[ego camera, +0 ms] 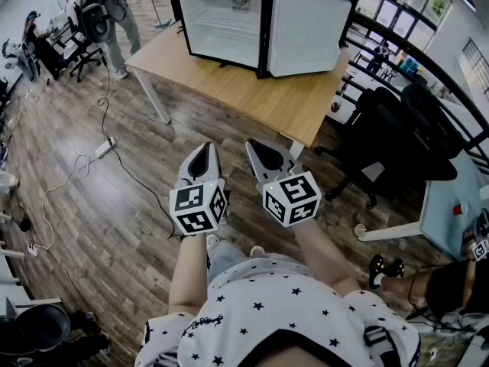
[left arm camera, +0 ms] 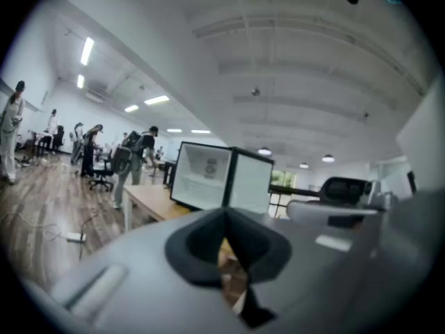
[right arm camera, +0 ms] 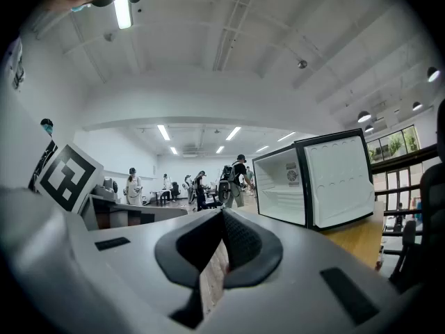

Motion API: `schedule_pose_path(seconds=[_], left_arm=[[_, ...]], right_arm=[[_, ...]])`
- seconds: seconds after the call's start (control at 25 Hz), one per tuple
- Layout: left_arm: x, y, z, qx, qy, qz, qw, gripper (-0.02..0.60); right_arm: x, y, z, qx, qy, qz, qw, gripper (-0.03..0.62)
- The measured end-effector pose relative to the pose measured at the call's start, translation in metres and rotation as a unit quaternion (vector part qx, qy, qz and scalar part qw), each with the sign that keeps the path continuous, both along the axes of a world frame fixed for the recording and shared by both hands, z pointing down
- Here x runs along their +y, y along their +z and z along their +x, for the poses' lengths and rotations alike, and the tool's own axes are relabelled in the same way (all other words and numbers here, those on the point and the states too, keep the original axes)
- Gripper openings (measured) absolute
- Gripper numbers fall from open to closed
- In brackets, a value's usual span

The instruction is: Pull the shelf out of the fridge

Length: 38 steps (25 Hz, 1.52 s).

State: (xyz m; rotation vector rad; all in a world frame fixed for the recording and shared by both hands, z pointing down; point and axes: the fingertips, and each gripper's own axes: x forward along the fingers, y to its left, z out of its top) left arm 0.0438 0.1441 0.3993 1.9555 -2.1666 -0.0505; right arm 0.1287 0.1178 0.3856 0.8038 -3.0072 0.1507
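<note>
shelf sits inside the open fridge on the wooden table. it shows only as a thin pale line and is hard to see. it lies flat and runs from side to side, with its front edge facing the person. the fridge is straight ahead of the tongs and well apart from them. the door hangs open on the right. the left tongs line up with the open mouth, so i think they are the better pair to reach in. the right tongs line up more with the door. both pairs are pressed together with nothing in them. the shelf should slide out toward the person.
</note>
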Motion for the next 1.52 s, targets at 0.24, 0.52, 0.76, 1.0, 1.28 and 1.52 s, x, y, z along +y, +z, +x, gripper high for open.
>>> schedule_pose_path(seconds=[0.24,0.52,0.76,1.0,1.28,1.52], left_arm=[[0.0,0.007,0.003,0.016,-0.006,-0.006,0.9998,0.006],[-0.009,0.008,0.009,0.02,-0.015,-0.006,0.9997,0.006],[-0.018,0.009,0.006,0.029,-0.019,-0.008,0.9994,0.006],[-0.032,0.01,0.005,0.028,-0.018,-0.01,0.9994,0.006],[-0.061,0.017,-0.013,0.034,-0.018,-0.012,0.9992,0.006],[-0.101,0.02,-0.033,0.033,-0.005,-0.012,0.9994,0.006]], right_arm=[[0.002,0.006,0.003,0.01,-0.009,-0.003,1.0,0.02],[-0.006,0.004,0.009,-0.007,-0.019,-0.012,1.0,0.02],[-0.017,0.006,0.008,-0.016,-0.021,-0.022,0.999,0.021],[-0.029,0.006,0.001,-0.018,-0.03,-0.032,0.999,0.021],[-0.058,0.016,-0.008,-0.02,-0.025,-0.042,0.999,0.021],[-0.092,0.019,-0.026,-0.022,-0.013,-0.045,0.999,0.021]])
